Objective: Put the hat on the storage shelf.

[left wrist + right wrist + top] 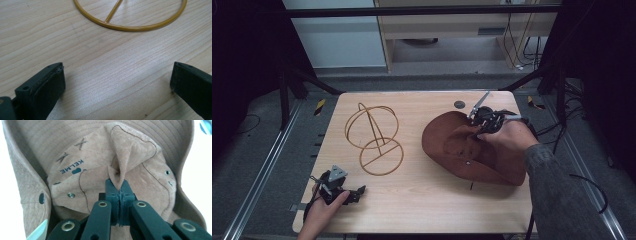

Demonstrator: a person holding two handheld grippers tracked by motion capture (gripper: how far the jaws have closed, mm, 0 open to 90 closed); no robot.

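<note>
1. Hat [472,150] first: brown suede, wide brim, lying on the right half of the worktop [422,205], with the gold wire stand [374,137] well apart on the left.

2. We've got the right gripper [119,185] pinching a fold of the crown, jaws pressed together on the suede. In the right gripper view that fold rises up out of the jaws in a peak, with the brim curling around on all sides.

3. We judge the step in hand to be lifting the hat by that pinch, most likely towards the stand. To do it well we go straight up and slowly, so the soft crown takes the weight without the fold slipping out.

4. We watch the brim: it's heavy and floppy, so it will sag and swing. We let it come clear of the worktop before any sideways travel.

5. The left gripper [112,82] hovers low at the near left corner, jaws spread wide with nothing but bare wood between them; the stand's base ring [130,26] lies just ahead.

6. We'd use that free gripper to steady the stand, since light wire could tip when the hat comes down on it.
</note>
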